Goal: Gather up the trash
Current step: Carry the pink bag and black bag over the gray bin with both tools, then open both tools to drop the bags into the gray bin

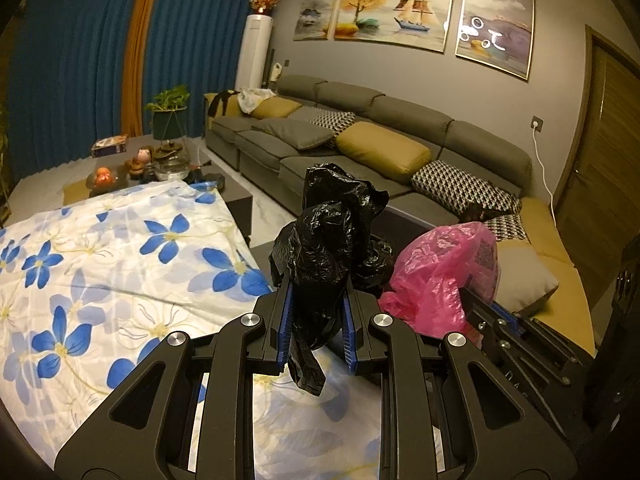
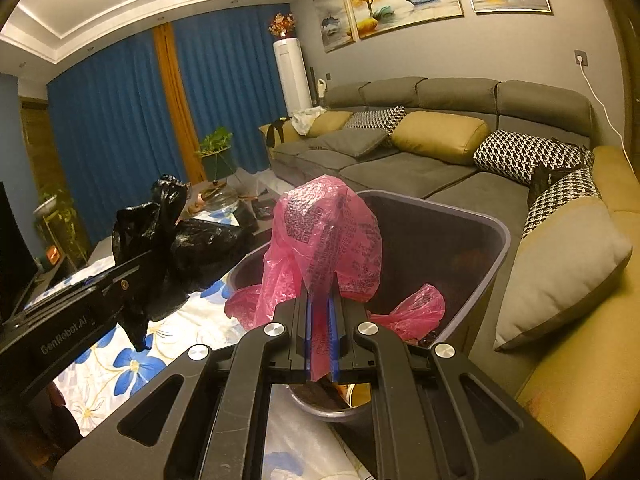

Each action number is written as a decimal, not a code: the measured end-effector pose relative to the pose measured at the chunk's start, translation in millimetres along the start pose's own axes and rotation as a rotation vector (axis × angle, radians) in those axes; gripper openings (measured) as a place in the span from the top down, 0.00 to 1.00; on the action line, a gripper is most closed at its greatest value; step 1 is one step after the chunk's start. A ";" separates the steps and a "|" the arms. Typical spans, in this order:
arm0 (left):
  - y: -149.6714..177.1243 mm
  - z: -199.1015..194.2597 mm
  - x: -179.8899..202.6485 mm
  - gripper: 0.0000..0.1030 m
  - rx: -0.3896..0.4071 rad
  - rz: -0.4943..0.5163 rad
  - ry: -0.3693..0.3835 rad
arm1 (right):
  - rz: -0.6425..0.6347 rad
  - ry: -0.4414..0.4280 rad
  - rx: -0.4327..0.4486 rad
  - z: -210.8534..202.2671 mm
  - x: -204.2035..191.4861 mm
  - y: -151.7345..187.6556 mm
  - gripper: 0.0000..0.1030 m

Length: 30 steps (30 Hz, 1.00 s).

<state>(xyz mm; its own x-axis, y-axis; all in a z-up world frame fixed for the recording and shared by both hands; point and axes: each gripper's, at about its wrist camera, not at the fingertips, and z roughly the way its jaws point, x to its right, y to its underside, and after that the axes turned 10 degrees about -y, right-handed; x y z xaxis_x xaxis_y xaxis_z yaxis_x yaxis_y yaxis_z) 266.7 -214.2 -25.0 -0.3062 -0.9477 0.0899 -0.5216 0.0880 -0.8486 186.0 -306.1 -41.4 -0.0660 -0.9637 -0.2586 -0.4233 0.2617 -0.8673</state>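
My left gripper (image 1: 316, 320) is shut on a crumpled black plastic bag (image 1: 328, 232), which bulges above the blue pads and hangs a tail below them. From the right wrist view that black bag (image 2: 160, 248) and the left gripper's arm sit at the left. My right gripper (image 2: 321, 320) is shut on a pink printed plastic bag (image 2: 328, 236), held just in front of a dark grey trash bin (image 2: 492, 240) with pink plastic inside. In the left wrist view the pink bag (image 1: 440, 272) shows to the right of the black one.
A blue-flowered cloth (image 1: 100, 280) covers the surface below the grippers. A long grey sofa (image 1: 360, 128) with yellow and patterned cushions runs along the wall to the right. A low table (image 1: 132, 172) with fruit, a glass bowl and a plant stands farther back by blue curtains.
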 end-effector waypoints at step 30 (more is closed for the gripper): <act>10.3 50.0 20.2 0.40 -0.130 -0.011 0.149 | 0.066 0.060 -0.049 22.2 30.4 13.6 0.75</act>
<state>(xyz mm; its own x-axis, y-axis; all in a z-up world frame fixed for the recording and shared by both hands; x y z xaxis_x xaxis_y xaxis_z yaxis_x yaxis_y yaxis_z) 295.0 -247.8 -58.0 -0.4099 -0.8936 0.1830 -0.6210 0.1265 -0.7735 198.3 -330.7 -70.4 -0.1487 -0.9461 -0.2877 -0.4601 0.3237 -0.8267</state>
